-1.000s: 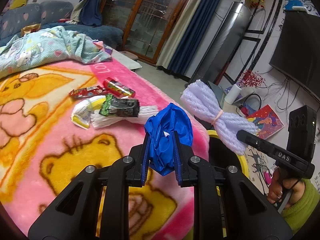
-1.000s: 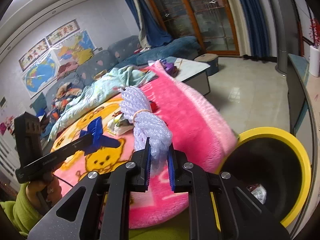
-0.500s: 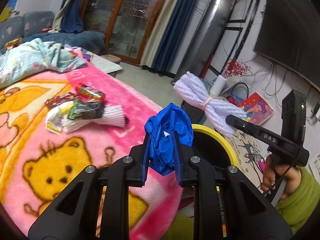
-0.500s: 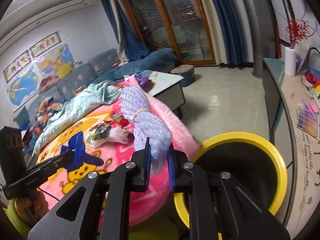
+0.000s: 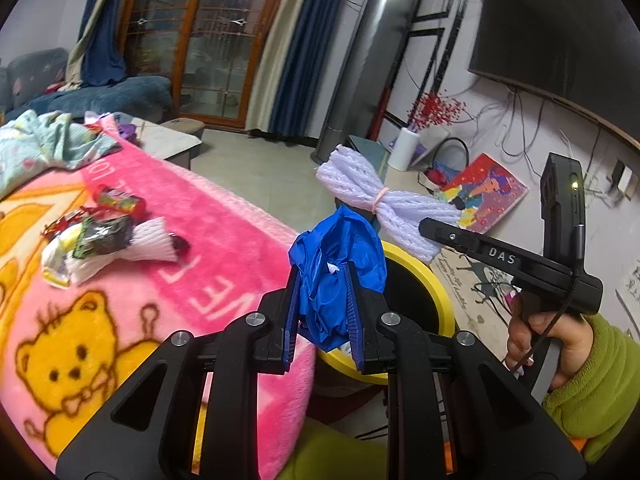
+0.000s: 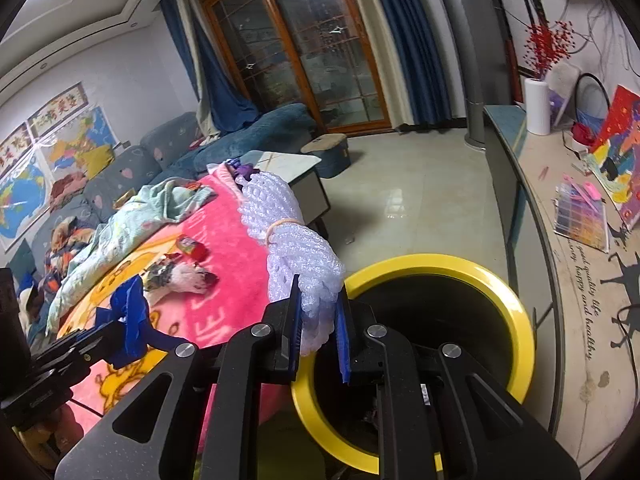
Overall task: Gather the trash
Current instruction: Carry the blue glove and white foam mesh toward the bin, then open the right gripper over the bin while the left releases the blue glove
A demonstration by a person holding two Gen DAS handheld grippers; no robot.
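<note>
My left gripper (image 5: 322, 276) is shut on a crumpled blue plastic bag (image 5: 338, 264), held over the near edge of the pink blanket just left of the yellow-rimmed bin (image 5: 430, 284). My right gripper (image 6: 318, 312) is shut on a white foam net bundle (image 6: 294, 240) tied with an orange band, at the bin's left rim (image 6: 516, 320). The same foam bundle (image 5: 376, 204) and the right gripper's body show in the left wrist view above the bin. A pile of wrappers and foam netting (image 5: 100, 240) lies on the blanket.
The pink bear blanket (image 5: 132, 300) covers the surface at left, with a light blue quilt (image 5: 48, 144) behind it. A low cabinet (image 6: 560, 248) with papers, paintings and a paper roll runs along the right wall. Tiled floor (image 6: 412, 200) lies beyond the bin.
Both grippers have swung right from over the blanket toward the bin, each still holding its item. The bin now fills more of the right wrist view.
</note>
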